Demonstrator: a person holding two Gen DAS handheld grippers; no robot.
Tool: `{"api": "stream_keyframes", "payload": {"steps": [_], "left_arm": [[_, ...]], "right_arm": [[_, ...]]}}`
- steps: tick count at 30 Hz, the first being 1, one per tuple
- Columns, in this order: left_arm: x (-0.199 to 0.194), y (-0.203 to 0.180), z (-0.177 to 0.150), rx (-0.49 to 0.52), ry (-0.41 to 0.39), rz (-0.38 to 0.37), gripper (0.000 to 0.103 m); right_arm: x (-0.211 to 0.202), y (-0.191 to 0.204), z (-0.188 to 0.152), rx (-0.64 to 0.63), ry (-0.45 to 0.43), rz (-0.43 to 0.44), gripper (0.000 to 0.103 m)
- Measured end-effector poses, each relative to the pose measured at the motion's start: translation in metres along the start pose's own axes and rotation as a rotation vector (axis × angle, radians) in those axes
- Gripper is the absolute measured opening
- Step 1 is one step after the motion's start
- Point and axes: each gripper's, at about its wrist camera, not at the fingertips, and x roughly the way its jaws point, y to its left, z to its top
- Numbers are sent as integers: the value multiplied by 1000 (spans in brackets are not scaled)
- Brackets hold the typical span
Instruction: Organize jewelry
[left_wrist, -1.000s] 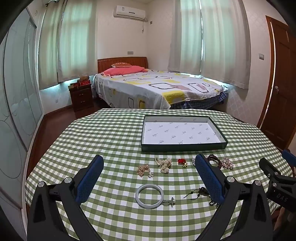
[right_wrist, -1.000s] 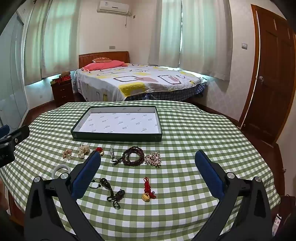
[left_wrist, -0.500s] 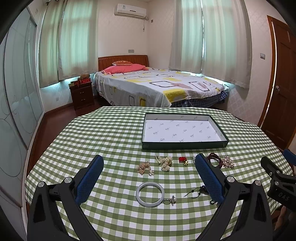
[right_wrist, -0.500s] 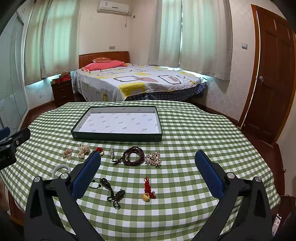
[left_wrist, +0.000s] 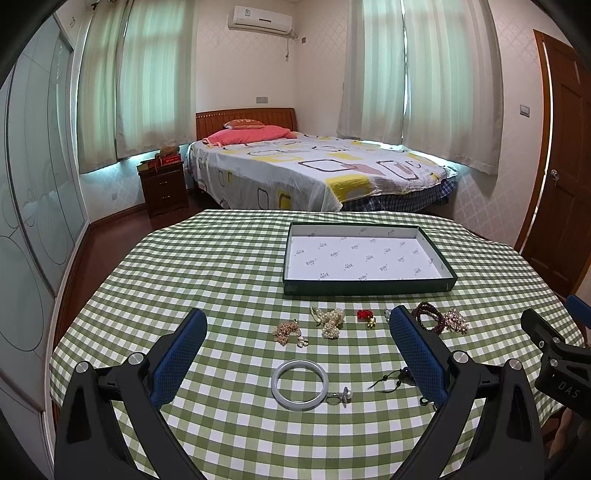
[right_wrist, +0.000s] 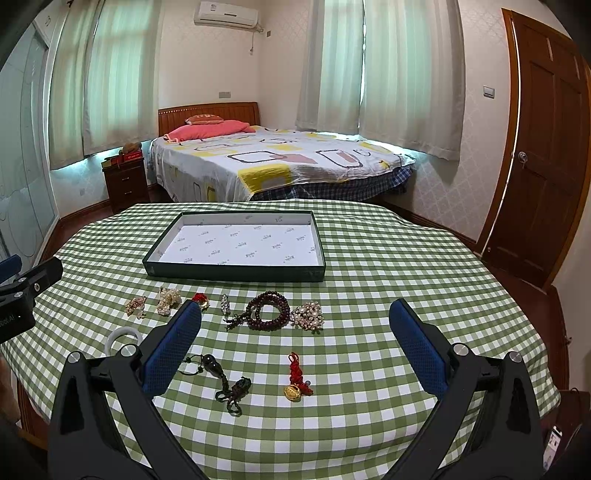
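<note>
While both tongs (left_wrist: 295, 354) (right_wrist: 293, 345) hover spread, the green tray (right_wrist: 236, 271) holds only printed paper (right_wrist: 247, 245).

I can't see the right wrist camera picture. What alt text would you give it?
An open, empty right gripper hovers over a green checked table strewn with jewelry: a dark bead bracelet, a pearl cluster, a red-corded gold charm and a black cord pendant. Beyond lies an empty green tray, then a bed.
</note>
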Motion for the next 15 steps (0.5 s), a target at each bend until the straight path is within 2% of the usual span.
{"api": "stream_keyframes", "payload": {"steps": [15], "left_arm": [[0,1,-2,-1,1,0,96]], "right_arm": [[0,0,0,1,0,-1,99]]}}
